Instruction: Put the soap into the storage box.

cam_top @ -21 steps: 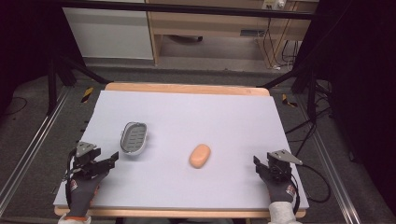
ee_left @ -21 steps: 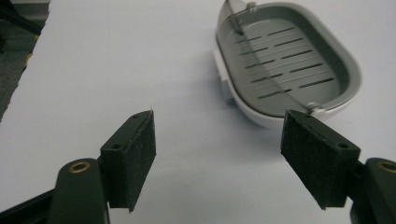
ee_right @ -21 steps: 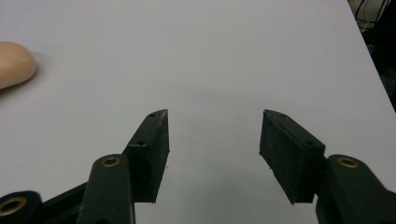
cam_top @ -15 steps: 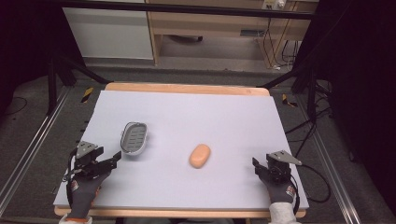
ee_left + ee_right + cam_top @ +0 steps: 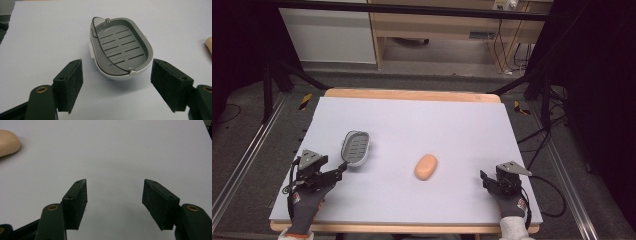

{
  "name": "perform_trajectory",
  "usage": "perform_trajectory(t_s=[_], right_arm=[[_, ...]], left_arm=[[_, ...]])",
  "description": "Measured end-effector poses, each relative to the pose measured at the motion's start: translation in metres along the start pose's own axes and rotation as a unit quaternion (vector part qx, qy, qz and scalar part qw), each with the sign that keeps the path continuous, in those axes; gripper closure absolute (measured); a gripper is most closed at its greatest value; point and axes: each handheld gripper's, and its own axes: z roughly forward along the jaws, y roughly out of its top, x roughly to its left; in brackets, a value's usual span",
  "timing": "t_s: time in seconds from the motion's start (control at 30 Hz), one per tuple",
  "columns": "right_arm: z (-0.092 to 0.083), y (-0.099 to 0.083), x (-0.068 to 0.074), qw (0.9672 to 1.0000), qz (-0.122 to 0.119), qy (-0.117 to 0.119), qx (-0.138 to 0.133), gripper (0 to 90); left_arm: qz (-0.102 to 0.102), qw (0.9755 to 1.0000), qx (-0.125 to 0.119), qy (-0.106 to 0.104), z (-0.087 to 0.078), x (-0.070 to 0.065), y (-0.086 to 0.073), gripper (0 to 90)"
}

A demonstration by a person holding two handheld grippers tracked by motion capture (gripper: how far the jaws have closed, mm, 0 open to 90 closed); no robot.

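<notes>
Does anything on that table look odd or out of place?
Nothing stands out. The soap dish sits upright and intact, the soap lies whole beside it on the table, apart from it, and nothing is spilled.

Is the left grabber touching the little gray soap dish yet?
Apart. In the left gripper view, the left gripper has open jaws, and bare white table shows between its pads and the soap dish.

White-covered table (image 5: 412, 120): grey soap dish (image 5: 355, 148), peach soap bar (image 5: 426, 166).
</notes>
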Motion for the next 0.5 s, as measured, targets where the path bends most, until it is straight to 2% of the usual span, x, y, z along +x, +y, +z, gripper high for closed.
perform_trajectory(t_s=[0.23,0.5], right_arm=[[0.001,0.0,0.0,1.0,-0.006,-0.001,-0.001,35.7],[0.003,0.0,0.003,0.9999,-0.015,-0.004,0.006,35.0]], left_arm=[[0.004,0.9999,-0.009,-0.009,0.001,-0.008,0.006,24.5],[0.012,0.9996,-0.008,-0.023,0.004,-0.021,0.01,23.3]])
